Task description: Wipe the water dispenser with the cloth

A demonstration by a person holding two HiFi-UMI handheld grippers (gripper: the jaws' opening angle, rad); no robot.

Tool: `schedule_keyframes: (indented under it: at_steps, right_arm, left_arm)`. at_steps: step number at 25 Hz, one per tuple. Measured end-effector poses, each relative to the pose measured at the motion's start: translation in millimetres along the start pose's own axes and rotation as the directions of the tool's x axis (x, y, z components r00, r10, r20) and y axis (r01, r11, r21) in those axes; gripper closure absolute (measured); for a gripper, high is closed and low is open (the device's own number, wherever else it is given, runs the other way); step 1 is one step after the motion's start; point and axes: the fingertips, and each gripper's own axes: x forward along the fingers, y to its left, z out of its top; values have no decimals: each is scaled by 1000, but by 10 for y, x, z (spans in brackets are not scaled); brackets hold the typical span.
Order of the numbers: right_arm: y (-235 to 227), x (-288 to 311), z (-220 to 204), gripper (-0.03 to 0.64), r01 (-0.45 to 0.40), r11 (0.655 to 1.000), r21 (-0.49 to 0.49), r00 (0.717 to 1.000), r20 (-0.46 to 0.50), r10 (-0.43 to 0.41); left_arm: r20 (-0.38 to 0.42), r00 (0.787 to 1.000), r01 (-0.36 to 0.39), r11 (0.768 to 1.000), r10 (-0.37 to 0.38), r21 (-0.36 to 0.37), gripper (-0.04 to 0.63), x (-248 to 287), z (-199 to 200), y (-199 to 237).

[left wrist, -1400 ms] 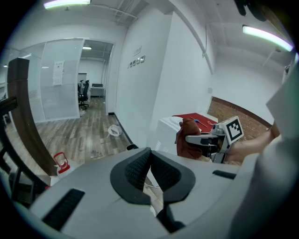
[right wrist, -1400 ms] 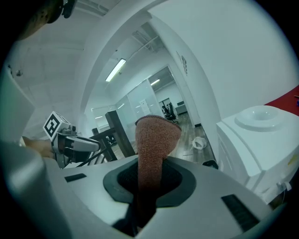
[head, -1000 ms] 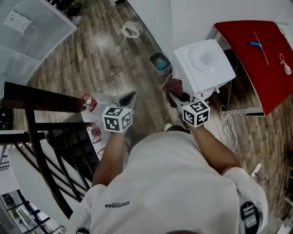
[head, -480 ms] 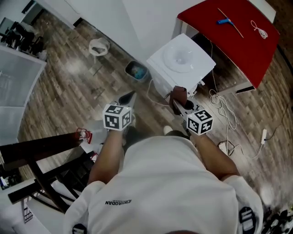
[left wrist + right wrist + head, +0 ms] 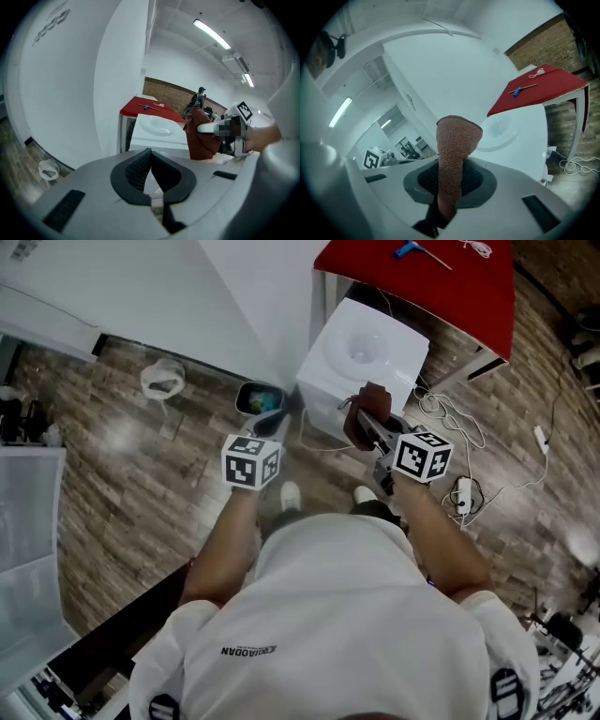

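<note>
Cloth in hand, we close in on the water dispenser (image 5: 361,351), which stands on the wood floor against the white wall, at the near corner of the red table (image 5: 441,282). The right gripper (image 5: 452,176) is clenched on the brown cloth (image 5: 457,140), which sticks up from its jaws just in front of the dispenser's front edge; contact cannot be confirmed. The left gripper (image 5: 150,152) is closed on nothing. We judge this the approach, wiping not yet begun. Next, the cloth must be lowered flat onto the white top and pressed along it. A short print on the shirt (image 5: 248,651) and grey wall lettering (image 5: 49,22) stay unreadable.
</note>
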Motion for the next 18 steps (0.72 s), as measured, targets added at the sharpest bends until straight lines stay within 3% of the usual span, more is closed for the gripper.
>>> schedule_keyframes:
  at_steps: [9, 13, 18]
  right_arm:
    - [228, 1091, 207, 563, 40, 990, 138, 999, 14, -43]
    - [199, 1396, 231, 563, 68, 987, 145, 997, 26, -72]
    - [-42, 1425, 149, 563, 110, 969, 223, 993, 18, -117]
  left_arm:
    - [-16, 994, 108, 994, -108, 7, 606, -5, -109, 271]
    - [-40, 992, 120, 993, -119, 18, 606, -7, -190, 326]
    - [-47, 993, 111, 992, -109, 59, 606, 33, -216, 365]
